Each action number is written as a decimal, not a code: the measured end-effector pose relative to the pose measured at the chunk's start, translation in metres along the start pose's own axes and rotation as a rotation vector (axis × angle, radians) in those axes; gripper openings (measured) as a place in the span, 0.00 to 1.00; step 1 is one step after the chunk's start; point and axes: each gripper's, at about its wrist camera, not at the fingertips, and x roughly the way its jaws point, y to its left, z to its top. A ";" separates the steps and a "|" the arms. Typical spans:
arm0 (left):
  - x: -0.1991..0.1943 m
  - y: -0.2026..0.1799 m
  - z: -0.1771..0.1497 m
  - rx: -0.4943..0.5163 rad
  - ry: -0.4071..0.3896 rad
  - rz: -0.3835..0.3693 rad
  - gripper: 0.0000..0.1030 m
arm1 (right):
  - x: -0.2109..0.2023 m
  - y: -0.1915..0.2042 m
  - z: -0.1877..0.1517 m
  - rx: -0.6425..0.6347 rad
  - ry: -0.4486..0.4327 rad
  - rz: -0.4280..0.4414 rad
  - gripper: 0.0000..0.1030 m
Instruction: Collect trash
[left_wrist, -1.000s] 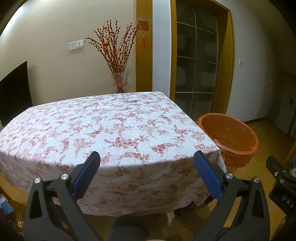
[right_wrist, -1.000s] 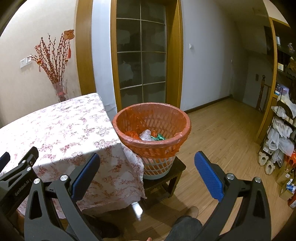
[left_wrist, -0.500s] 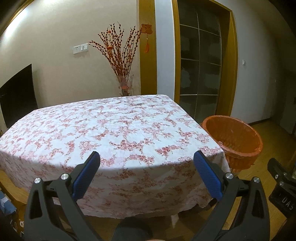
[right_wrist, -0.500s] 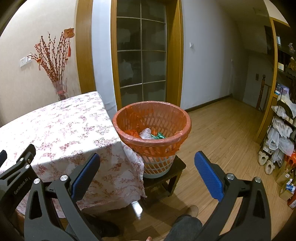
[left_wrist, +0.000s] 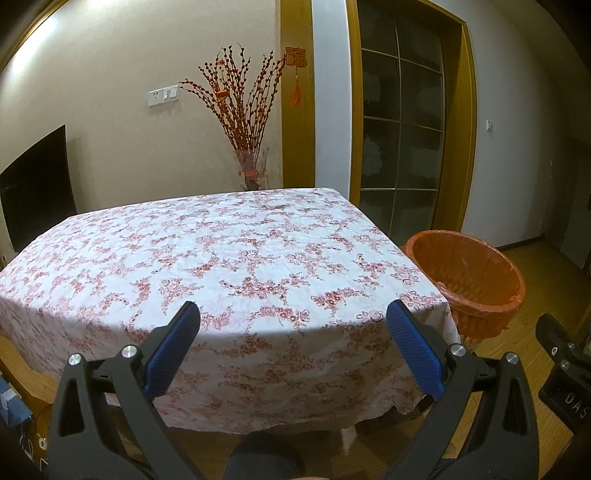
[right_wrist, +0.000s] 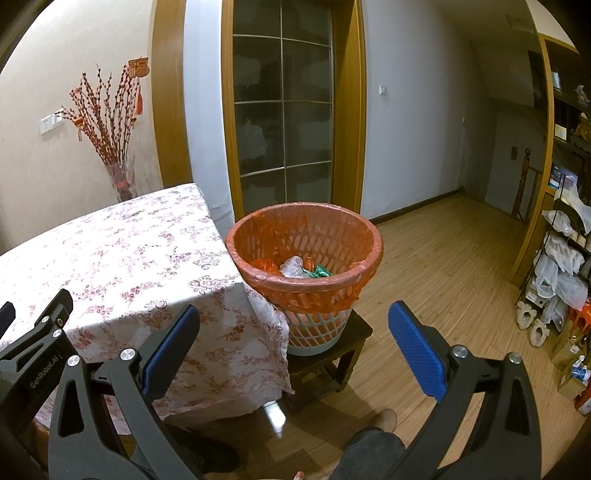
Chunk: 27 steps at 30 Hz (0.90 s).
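Tabletop filled more of the left wrist view than it had a second before: the camera had tilted up and drawn back a little, so the vase of red branches behind the far edge and the wall switch sat lower and fuller in frame, and the floral cloth showed its whole near hem. The right wrist view had hardly changed; the basket appeared only slightly higher, with the trash inside lying as before.

The left gripper hung in front of the near edge of the table, its jaws spread wide and empty, the blue pads touching nothing. The right gripper was likewise spread wide with nothing between its pads, pointing toward the wastebasket from a short way off.

That basket, white lattice lined with an orange bag, stood on a low dark stool just beside the table's right corner, the hanging cloth touching or nearly touching its side. The trash lay in the bottom: a crumpled clear wrapper in the middle, something orange to its left and green to its right, though what each piece was could not quite be made out. In the left wrist view only the basket's inner wall showed, with a speck of green near the rim.

A person's knee and a shoe showed at the bottom of the right view, over the wood floor.
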 end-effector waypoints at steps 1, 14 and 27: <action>0.000 0.000 0.000 0.000 0.000 0.000 0.96 | 0.000 0.000 0.000 0.000 0.000 0.000 0.97; 0.000 -0.001 -0.002 -0.001 0.003 -0.001 0.96 | 0.000 -0.001 0.000 0.000 0.000 0.001 0.97; -0.001 -0.003 -0.003 -0.002 0.006 -0.002 0.96 | -0.001 0.000 0.000 0.001 -0.001 0.001 0.97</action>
